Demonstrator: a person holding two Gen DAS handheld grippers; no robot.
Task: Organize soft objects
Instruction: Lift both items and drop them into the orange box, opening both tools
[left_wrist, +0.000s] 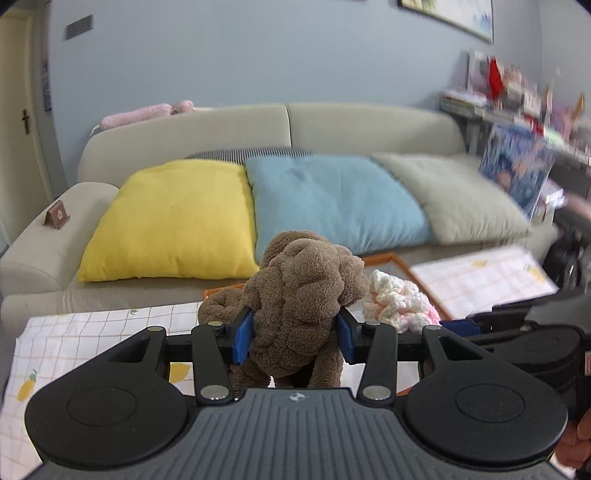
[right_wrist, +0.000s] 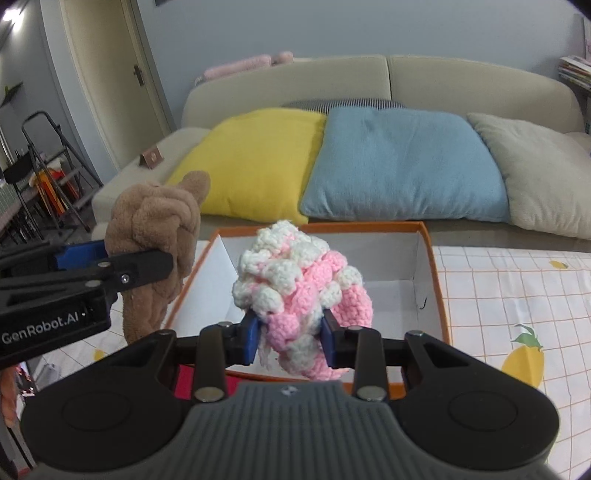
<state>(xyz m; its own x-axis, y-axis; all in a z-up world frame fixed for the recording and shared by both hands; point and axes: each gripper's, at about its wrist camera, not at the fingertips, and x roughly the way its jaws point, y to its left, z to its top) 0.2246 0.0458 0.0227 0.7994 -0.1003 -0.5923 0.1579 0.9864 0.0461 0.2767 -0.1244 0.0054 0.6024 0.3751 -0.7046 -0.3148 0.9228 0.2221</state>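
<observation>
Blue pads of the left gripper (left_wrist: 295, 334) pinch a brown plush (left_wrist: 301, 295) at its middle, in the left wrist view; the fabric bulges above the jaws and its lower part droops behind the gripper body. Just right of it sits the pink-and-white knit (left_wrist: 397, 304), carried by the right gripper, only part of which shows at the frame's right edge. An orange edge of the box (left_wrist: 384, 258) peeks out behind both bundles, with the checked cloth (left_wrist: 92, 332) under them and the sofa (left_wrist: 184, 122) with its yellow, blue and grey pillows beyond. The step appears to be carrying both soft things to the box. The grip looks firm enough; squeezing harder would gain nothing.

From the right wrist, the right gripper (right_wrist: 290, 336) is clamped on the knit (right_wrist: 303, 291), which hangs over the near edge of the box (right_wrist: 432, 258), whose white inside looks empty. The left gripper (right_wrist: 110, 266) holds the plush (right_wrist: 155, 236) to the left, outside the box wall and over the cloth (right_wrist: 509, 295). To do this well, the knit probably needs to go further in and lower before release, so it does not catch the rim. The plush likely has to shift right, over the wall, with its dangling end lifted clear. Keeping the two grippers apart should avoid a bump.
</observation>
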